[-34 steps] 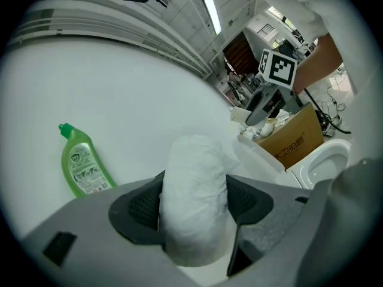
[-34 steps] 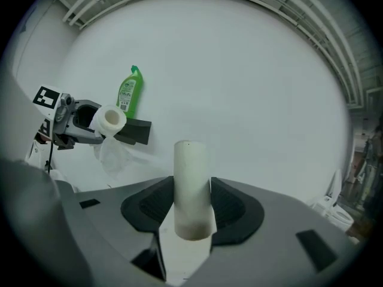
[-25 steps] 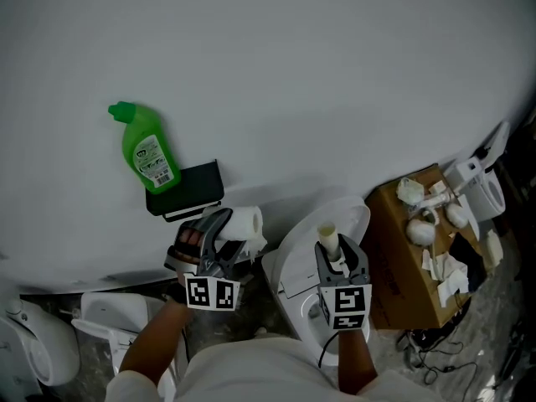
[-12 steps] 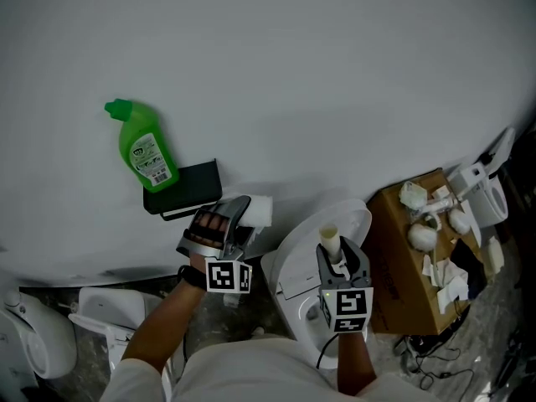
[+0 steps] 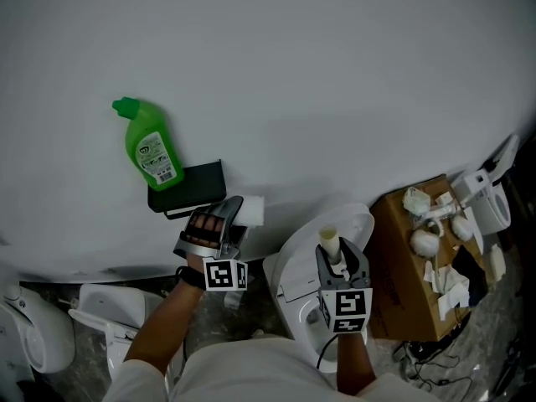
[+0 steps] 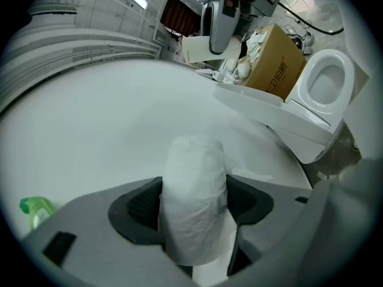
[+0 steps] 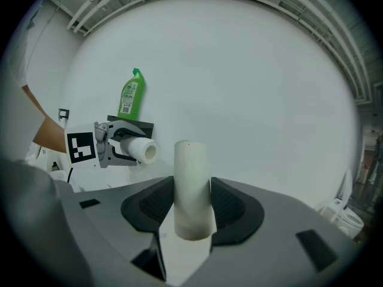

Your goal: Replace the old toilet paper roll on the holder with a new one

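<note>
My left gripper [image 5: 236, 218] is shut on a new white toilet paper roll [image 5: 250, 210], which sits crosswise between its pads [image 6: 192, 203]. It hangs just right of and below the black wall holder [image 5: 187, 188]; I cannot tell whether the roll touches it. My right gripper [image 5: 335, 256] is shut on the old bare cardboard tube [image 5: 328, 239], held upright over the toilet [image 5: 295, 276]. The right gripper view shows that tube [image 7: 191, 184] up close, with the left gripper's roll [image 7: 142, 150] beside the holder [image 7: 128, 126].
A green cleaner bottle [image 5: 153, 151] stands on top of the holder against the white wall. A cardboard box [image 5: 409, 268] with crumpled paper scraps lies right of the toilet. Other white fixtures [image 5: 33, 342] lie at the lower left.
The left gripper with the new roll has moved closer to the wall and the holder and has rolled a little. The right gripper and tube have kept still.
</note>
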The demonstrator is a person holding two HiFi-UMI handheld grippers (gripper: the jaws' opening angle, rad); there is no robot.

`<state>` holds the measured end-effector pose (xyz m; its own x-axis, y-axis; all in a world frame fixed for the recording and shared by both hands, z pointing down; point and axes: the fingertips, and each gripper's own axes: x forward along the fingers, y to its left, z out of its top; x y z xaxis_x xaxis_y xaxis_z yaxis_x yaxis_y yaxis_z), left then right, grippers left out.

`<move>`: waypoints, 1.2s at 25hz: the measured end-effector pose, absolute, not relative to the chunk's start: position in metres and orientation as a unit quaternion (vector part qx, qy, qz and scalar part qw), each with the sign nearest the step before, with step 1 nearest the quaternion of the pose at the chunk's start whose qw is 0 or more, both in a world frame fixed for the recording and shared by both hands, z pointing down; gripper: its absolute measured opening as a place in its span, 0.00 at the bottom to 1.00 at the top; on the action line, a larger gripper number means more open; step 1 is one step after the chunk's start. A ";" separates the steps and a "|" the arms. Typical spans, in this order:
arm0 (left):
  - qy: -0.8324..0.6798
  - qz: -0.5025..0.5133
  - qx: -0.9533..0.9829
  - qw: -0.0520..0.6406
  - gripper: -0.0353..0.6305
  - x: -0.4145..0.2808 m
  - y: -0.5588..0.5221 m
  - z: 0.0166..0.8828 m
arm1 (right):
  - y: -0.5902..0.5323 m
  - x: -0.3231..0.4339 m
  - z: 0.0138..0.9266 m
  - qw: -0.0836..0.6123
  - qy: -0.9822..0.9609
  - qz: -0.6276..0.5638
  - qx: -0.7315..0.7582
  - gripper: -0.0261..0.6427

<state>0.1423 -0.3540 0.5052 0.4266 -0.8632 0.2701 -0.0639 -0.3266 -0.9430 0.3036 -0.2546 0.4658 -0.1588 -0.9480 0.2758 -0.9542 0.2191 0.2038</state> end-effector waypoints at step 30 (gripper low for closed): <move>0.411 -0.460 -0.671 0.412 0.52 0.031 -0.353 0.510 | -0.237 0.252 0.461 0.176 -0.786 -0.007 0.592 0.32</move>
